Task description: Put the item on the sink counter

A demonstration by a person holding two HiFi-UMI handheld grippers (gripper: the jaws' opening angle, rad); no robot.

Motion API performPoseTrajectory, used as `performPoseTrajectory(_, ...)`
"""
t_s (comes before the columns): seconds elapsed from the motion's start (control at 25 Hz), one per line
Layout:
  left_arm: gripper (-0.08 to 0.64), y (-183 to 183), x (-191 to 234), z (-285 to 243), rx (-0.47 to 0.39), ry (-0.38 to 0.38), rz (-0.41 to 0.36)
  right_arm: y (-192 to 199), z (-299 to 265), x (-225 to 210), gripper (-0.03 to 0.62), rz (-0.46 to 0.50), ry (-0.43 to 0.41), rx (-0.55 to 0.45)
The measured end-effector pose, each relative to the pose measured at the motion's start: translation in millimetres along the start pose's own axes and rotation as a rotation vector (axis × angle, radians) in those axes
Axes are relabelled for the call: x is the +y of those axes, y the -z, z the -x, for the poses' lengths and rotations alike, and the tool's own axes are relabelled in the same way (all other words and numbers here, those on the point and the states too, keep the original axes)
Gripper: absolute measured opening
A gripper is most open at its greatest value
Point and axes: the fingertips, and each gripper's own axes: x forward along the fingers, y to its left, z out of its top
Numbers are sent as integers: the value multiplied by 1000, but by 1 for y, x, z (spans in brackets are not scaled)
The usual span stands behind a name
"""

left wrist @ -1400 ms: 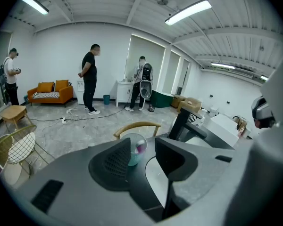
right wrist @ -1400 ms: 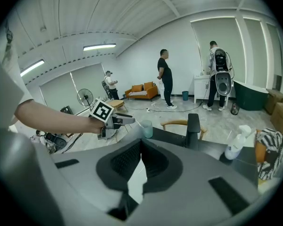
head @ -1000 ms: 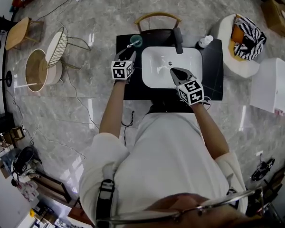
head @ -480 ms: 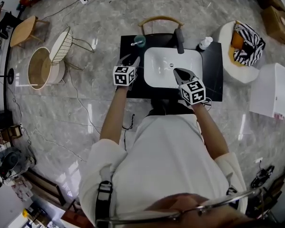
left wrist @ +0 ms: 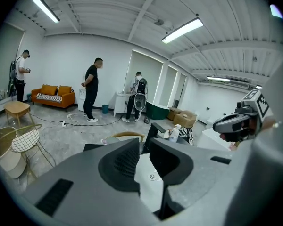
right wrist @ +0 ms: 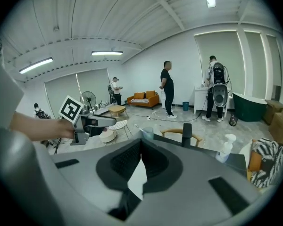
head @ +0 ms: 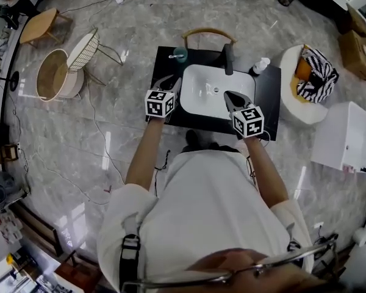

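Two grippers hover over the black rectangular sink counter [head: 269, 99], and both are empty. Your left gripper [head: 172, 80] hangs above the counter's left strip, beside the white oval basin [head: 201, 93]. Its jaws have just been closing and stand partly apart with nothing between them. Your right gripper [head: 230, 96] hangs above the basin's near right rim, its jaw tips together on nothing. The translucent teal cup with a toothbrush in it [head: 180, 55], judged to be the item, stands upright at the counter's far left corner, apart from both grippers, so the placing looks done.

Risk one: the cup sits close to the far edge, and the leaning toothbrush probably makes it top-heavy. A forward sweep of your left gripper could tip it or push it off.

Risk two: a forward swing of your right gripper could strike the black faucet [head: 229, 55] or the white spray bottle [head: 261, 65] at the far right corner. Draw both grippers toward the near edge.
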Motion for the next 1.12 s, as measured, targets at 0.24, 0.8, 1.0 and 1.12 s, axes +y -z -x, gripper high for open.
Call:
performPoseTrajectory(0.24,26,-1,-39,24,-15,-29,12,-1,25,-6,6,11,-38,-9)
performPoseTrajectory(0.8,5,1,-118,90,-100,-131,48,22,87,-25,6,-23,-99,-60)
performPoseTrajectory(1.0,5,14,-137,113,-109,-162,71,36,92,-27,6,-26,-128,-45)
performPoseTrajectory(1.12,5,22,-141,126,-115,-177,83,34,94,-18,6,-3,-154,-55)
